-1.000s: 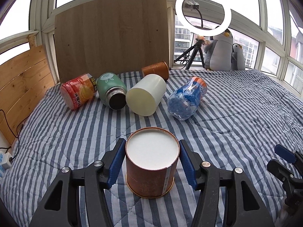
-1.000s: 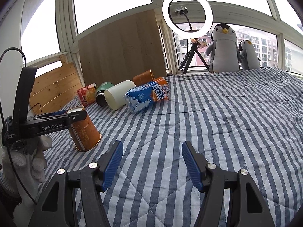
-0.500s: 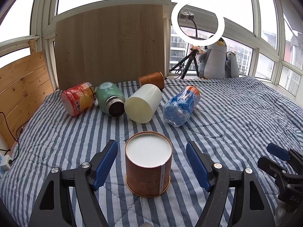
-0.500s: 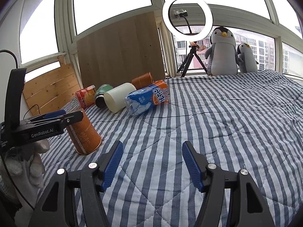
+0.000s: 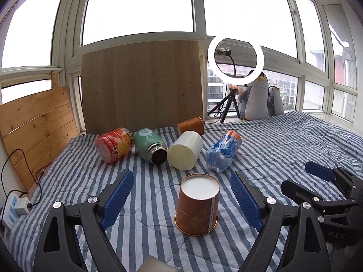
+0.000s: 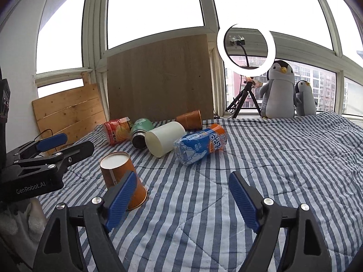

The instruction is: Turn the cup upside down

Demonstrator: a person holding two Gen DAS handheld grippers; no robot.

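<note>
An orange paper cup (image 5: 197, 206) stands upside down on the striped bedcover, white base up and rim on the cloth. It also shows in the right wrist view (image 6: 121, 176). My left gripper (image 5: 181, 200) is open, its blue fingers wide on either side of the cup and not touching it. My right gripper (image 6: 181, 200) is open and empty over bare cover, to the right of the cup; it also shows in the left wrist view (image 5: 317, 174).
Behind the cup lie a red snack can (image 5: 113, 145), a green flask (image 5: 149, 146), a cream cup (image 5: 185, 149), a blue bottle (image 5: 223, 153) and a second orange cup (image 5: 190, 124). A wooden board (image 5: 143, 86), ring light tripod (image 5: 229, 106) and penguin toys (image 5: 256, 97) stand at the back.
My left gripper opened and let go of the orange cup, then drew back and rose. The cup stays upside down on the cover. My right gripper moved slightly towards the cup.
</note>
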